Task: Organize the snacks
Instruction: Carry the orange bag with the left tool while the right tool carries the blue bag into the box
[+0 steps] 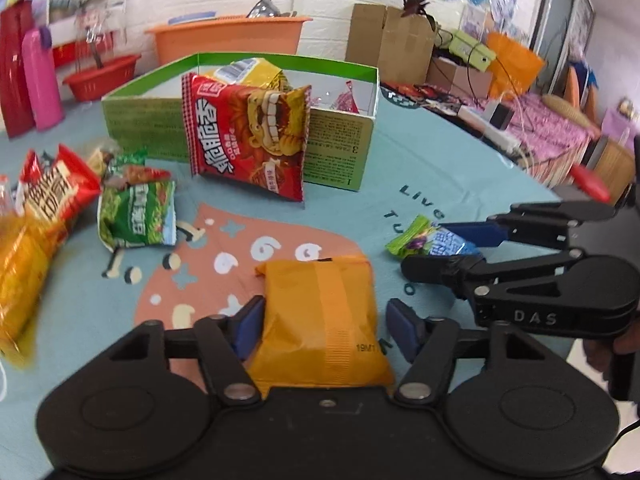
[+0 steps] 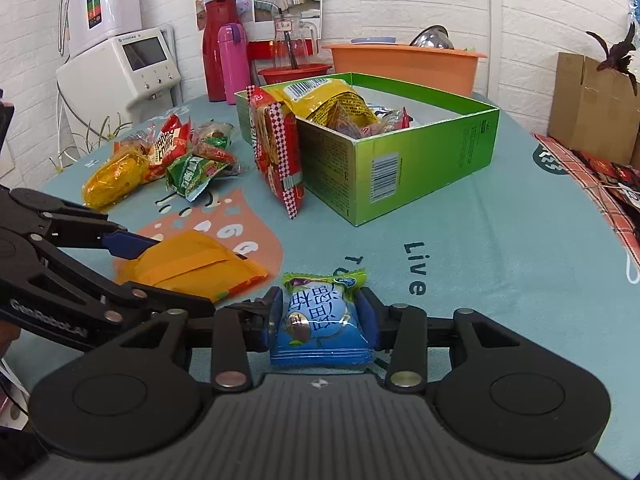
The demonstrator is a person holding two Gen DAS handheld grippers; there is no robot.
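Note:
A green cardboard box (image 1: 340,148) (image 2: 420,160) on the teal tablecloth holds a yellow pack (image 2: 336,100) and other snacks. A red snack bag (image 1: 248,136) (image 2: 276,152) leans upright against the box's outer wall. My left gripper (image 1: 324,320) is open around an orange packet (image 1: 324,320) (image 2: 192,264) lying on the table; the left pad touches it, the right pad stands off. My right gripper (image 2: 320,316) (image 1: 448,252) is shut on a blue and green candy pack (image 2: 320,316) (image 1: 424,240) low over the table.
A pile of snacks lies at the left: a green bag (image 1: 136,216) (image 2: 192,172), a red bag (image 1: 52,192) and a gold bag (image 1: 20,280) (image 2: 112,180). An orange tub (image 1: 228,40), red basket (image 1: 100,76) and pink bottle (image 1: 40,80) stand behind the box.

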